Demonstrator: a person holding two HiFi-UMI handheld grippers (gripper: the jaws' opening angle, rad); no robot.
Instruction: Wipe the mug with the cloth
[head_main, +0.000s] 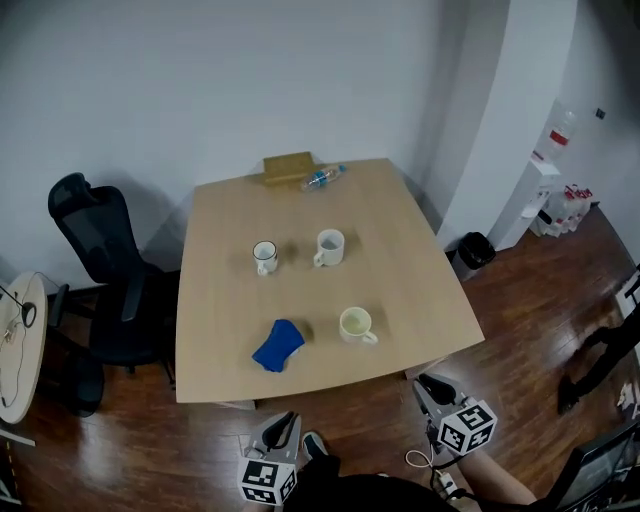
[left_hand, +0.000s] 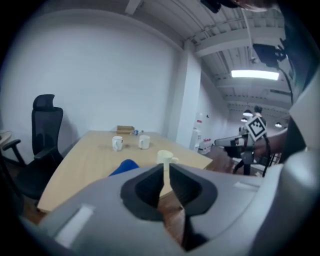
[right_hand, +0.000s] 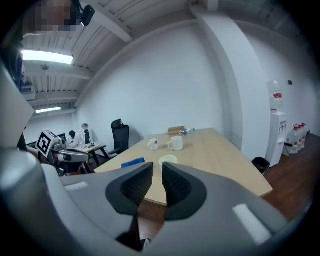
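A blue cloth (head_main: 278, 345) lies crumpled near the table's front edge, with a cream mug (head_main: 355, 324) to its right. Two more mugs stand mid-table: a white one (head_main: 330, 247) and a dark-rimmed one (head_main: 265, 256). Both grippers are held below the table's front edge, well short of everything. My left gripper (head_main: 285, 425) has its jaws a narrow slit apart and empty; the left gripper view looks past it (left_hand: 165, 167) at the cloth (left_hand: 124, 166) and cream mug (left_hand: 165, 156). My right gripper (head_main: 432, 388) stands a little wider, also empty (right_hand: 157, 167), facing the cream mug (right_hand: 168, 160).
The wooden table (head_main: 420, 260) carries a cardboard box (head_main: 288, 167) and a plastic bottle (head_main: 323, 177) at its far edge. A black office chair (head_main: 110, 270) stands to the left beside a round side table (head_main: 20, 350). A black bin (head_main: 473, 250) sits at the right.
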